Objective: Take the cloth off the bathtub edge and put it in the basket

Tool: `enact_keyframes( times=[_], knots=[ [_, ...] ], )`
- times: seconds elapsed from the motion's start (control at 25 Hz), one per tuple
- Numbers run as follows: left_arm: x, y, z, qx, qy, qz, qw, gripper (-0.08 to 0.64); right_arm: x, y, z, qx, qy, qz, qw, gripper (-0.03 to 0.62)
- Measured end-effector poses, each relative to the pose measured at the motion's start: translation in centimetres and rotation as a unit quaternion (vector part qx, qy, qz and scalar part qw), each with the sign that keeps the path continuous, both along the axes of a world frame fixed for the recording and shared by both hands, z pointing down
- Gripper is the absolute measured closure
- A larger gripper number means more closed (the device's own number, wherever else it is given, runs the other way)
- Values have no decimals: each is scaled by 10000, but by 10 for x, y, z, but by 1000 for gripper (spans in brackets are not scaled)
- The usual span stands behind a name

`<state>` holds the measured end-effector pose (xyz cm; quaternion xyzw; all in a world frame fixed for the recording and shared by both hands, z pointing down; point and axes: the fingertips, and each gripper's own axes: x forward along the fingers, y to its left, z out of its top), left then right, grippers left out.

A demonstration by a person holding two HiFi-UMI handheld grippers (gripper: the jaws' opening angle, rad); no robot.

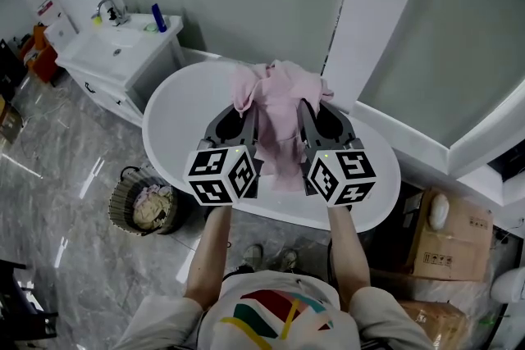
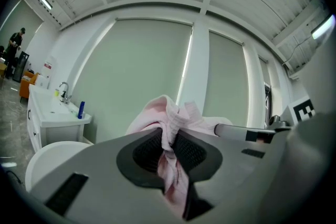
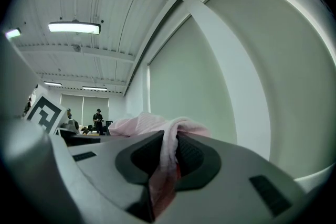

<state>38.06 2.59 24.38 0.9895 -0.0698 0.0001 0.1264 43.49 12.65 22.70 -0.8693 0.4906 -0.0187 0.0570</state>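
Note:
A pink cloth (image 1: 279, 106) hangs bunched between both grippers, lifted above the white bathtub (image 1: 176, 106). My left gripper (image 1: 246, 106) is shut on the cloth's left part; the fabric (image 2: 170, 131) is pinched between its dark pads. My right gripper (image 1: 310, 106) is shut on the right part, with the cloth (image 3: 169, 147) squeezed in its jaws. A fold of cloth dangles down between the two marker cubes. The round woven basket (image 1: 143, 201) stands on the floor left of the tub, with crumpled fabric inside it.
A white vanity with sink and tap (image 1: 115, 53) stands at the far left, a blue bottle (image 1: 158, 18) on it. Cardboard boxes (image 1: 447, 234) sit at the right on the floor. A white window frame (image 1: 369, 20) rises behind the tub.

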Motion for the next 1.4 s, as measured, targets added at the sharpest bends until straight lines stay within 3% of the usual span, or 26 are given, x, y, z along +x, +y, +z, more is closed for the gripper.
enact_keyframes(
  times=[0.4, 0.56, 0.72, 1.0, 1.2, 1.4],
  knots=[
    [2, 12, 10, 131, -118, -477, 9987, 491, 18, 0, 7, 3, -137, -405, 9991, 523],
    [-30, 0, 11, 93, -11, -951, 9954, 491, -10, -18, 3, 36, 64, -868, 9962, 523],
    [-69, -21, 7, 163, -18, -1534, 9880, 491, -39, -48, 4, 124, -19, -1463, 9892, 523],
    [-159, -67, -4, 243, -38, -2581, 9658, 491, -116, -112, -7, 182, -12, -2584, 9659, 523],
    [-243, -102, -7, 308, -21, -3237, 9457, 491, -196, -159, -12, 168, 83, -3322, 9430, 523],
    [-314, -149, -3, 281, -12, -3644, 9308, 491, -264, -216, -8, 122, 71, -3802, 9248, 523]
  ],
)
